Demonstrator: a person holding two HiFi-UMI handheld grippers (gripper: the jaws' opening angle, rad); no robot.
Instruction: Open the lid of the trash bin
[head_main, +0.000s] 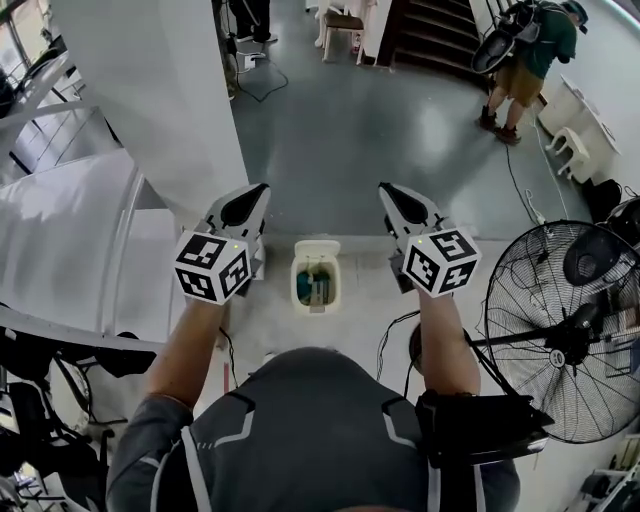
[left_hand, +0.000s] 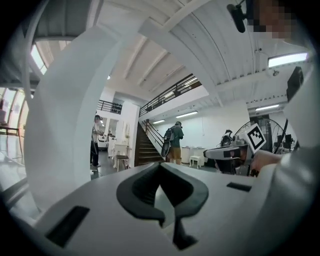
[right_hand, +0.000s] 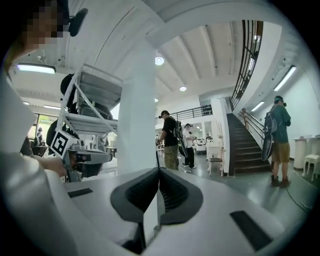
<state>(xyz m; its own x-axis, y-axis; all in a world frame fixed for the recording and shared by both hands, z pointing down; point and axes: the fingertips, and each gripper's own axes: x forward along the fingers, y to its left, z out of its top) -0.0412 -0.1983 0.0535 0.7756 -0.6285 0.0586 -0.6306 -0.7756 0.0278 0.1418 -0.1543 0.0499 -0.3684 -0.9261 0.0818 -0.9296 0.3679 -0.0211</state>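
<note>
A small white trash bin (head_main: 316, 275) stands on the grey floor far below, between my two raised grippers. Its top shows open, with a teal inside visible. My left gripper (head_main: 262, 190) is held up at the bin's left, pointing level, jaws shut with nothing between them. My right gripper (head_main: 385, 190) mirrors it on the right, also shut and empty. In the left gripper view the dark pads of the left gripper (left_hand: 160, 165) meet at the tip. The right gripper view shows the right gripper (right_hand: 159, 170) closed the same way. Neither gripper touches the bin.
A big standing fan (head_main: 565, 330) is close on the right. A white pillar (head_main: 170, 90) rises at the left. A person (head_main: 530, 60) stands far right near white stools (head_main: 570, 150); stairs (head_main: 440, 30) lie beyond. More people (right_hand: 172, 137) stand past the pillar. Cables run across the floor.
</note>
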